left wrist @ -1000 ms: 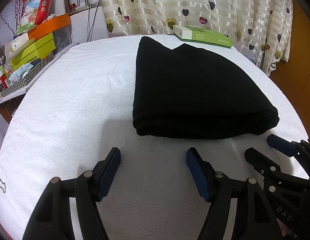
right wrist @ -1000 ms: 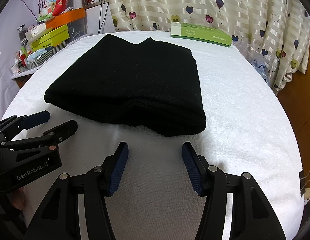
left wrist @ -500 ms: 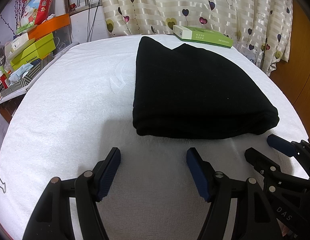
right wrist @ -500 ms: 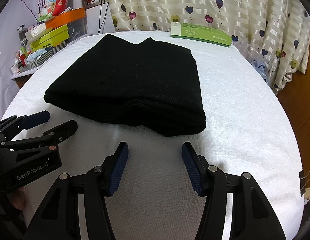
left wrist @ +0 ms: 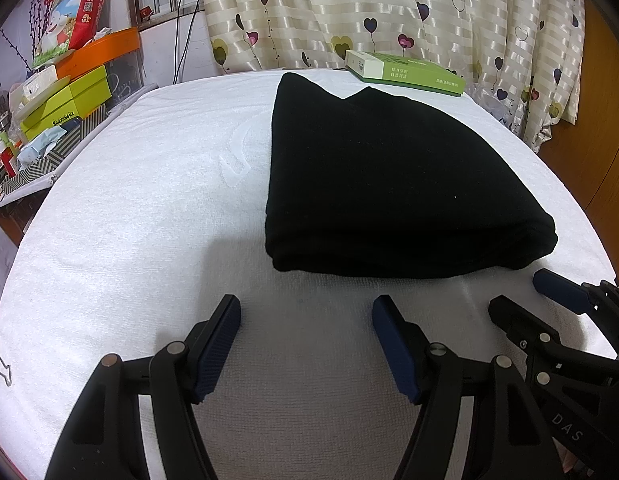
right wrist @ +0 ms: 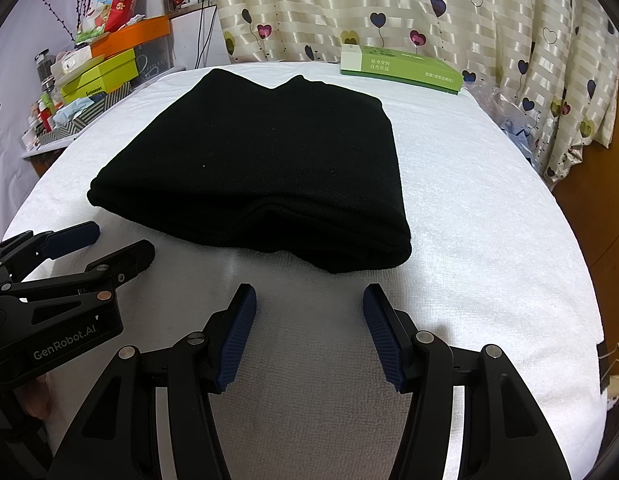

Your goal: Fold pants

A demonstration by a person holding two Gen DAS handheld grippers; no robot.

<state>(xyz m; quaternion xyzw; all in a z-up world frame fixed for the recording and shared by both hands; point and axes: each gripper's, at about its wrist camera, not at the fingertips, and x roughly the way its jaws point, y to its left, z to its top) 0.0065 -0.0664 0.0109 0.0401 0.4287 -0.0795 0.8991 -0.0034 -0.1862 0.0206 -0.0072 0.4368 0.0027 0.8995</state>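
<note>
Both the left tongs (left wrist: 305, 320) and right tongs (right wrist: 309, 308) gape wide and empty just short of the folded black pants (left wrist: 381, 184) on the white-towelled table (left wrist: 149, 200), so any final squaring should press the near fold flat.

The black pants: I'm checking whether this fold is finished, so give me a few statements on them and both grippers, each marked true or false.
1. The black pants lie folded in a compact stack on the white towel. True.
2. The left gripper is shut on the pants' near edge. False: it is open, short of the pants, holding nothing.
3. The right gripper is open and empty. True.
4. A green box rests on top of the pants. False: it lies beyond them, near the curtain.
5. Both grippers sit on the near side of the pants. True.
</note>
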